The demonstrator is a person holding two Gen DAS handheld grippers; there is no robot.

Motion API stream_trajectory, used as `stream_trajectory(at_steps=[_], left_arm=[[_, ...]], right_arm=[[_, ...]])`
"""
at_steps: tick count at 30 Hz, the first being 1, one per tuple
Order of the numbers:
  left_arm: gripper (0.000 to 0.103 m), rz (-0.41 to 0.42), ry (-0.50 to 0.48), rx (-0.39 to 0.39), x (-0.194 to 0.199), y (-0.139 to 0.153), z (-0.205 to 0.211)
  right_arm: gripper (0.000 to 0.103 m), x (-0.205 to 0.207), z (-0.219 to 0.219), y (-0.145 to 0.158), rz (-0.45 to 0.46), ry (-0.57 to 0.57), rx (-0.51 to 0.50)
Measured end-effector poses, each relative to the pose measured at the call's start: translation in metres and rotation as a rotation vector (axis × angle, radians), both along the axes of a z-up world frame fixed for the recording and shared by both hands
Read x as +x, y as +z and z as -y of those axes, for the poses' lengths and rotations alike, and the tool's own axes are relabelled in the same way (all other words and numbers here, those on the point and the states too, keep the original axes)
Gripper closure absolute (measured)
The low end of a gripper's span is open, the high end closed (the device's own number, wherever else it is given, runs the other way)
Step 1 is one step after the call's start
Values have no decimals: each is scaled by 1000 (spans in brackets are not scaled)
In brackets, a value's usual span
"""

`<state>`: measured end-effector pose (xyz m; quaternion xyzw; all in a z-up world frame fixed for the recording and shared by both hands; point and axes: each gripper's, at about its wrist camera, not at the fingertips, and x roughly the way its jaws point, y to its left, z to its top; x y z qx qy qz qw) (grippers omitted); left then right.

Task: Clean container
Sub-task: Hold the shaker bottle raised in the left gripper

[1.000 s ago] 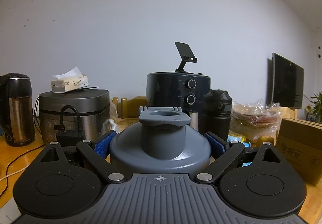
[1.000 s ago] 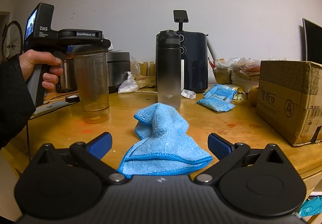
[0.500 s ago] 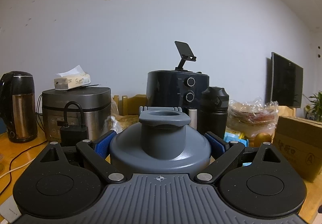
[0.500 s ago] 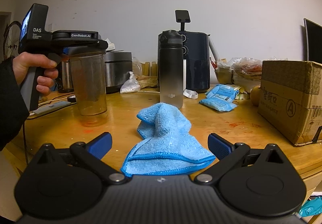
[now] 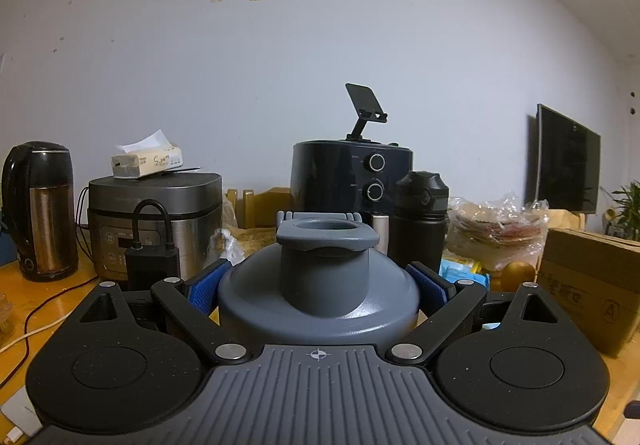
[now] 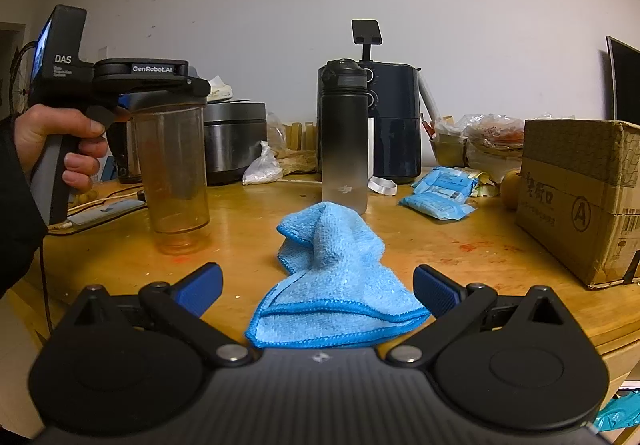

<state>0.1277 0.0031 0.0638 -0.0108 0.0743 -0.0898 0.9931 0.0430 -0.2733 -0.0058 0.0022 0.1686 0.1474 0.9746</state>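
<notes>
1. Left wrist view: the left gripper (image 5: 318, 285) has its blue fingers (image 5: 206, 285) pressed on both sides of the gray lid (image 5: 320, 285), so it is holding the container by its top.
2. The lid is round and smooth, like hard plastic. It has a short, fat spout standing up in the middle.
3. Behind it stand a shiny rice cooker (image 5: 156, 217), a dark kettle (image 5: 40, 213) and a black air fryer (image 5: 352, 177).
4. Right wrist view: the right gripper (image 6: 318, 285) has its fingers (image 6: 200, 287) wide apart and holds nothing. The blue cloth (image 6: 332, 277) lies on the tabletop (image 6: 460, 257) between them.
5. The cloth is soft, fluffy and bunched up, with a darker blue edge.
6. Off to the left, the container (image 6: 172, 173) is tall, see-through and brownish. Its bottom looks close to the tabletop, but I cannot tell if it touches. A hand (image 6: 60, 141) grips the handle of the left gripper above it.
7. I think the step now is to pick up the cloth. To do it well, pinch the thick, bunched middle, not the thin edge, so it does not slip out.
8. Keep the container straight up and steady, since smooth plastic can slide.
9. A black water bottle (image 6: 344, 137) stands just behind the cloth, so lift with care.
</notes>
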Motion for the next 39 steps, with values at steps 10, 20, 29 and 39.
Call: stream_trajectory(at_steps=[10,20,29,39], left_arm=[[9,-3,-9,2,-1,-5,1],[8,15,-7,21,-4,-18,3],[8,37,-3,22,-6,-21,4],[8,39,-1,23,-5,-21,7]], right_arm=[[0,1,-1,1,-3,7,-6],[0,2,-2,0,-8,9,-10],[0,4,-1,-2,-18,10,-8],[0,3,2,-3,-20,2,-5]])
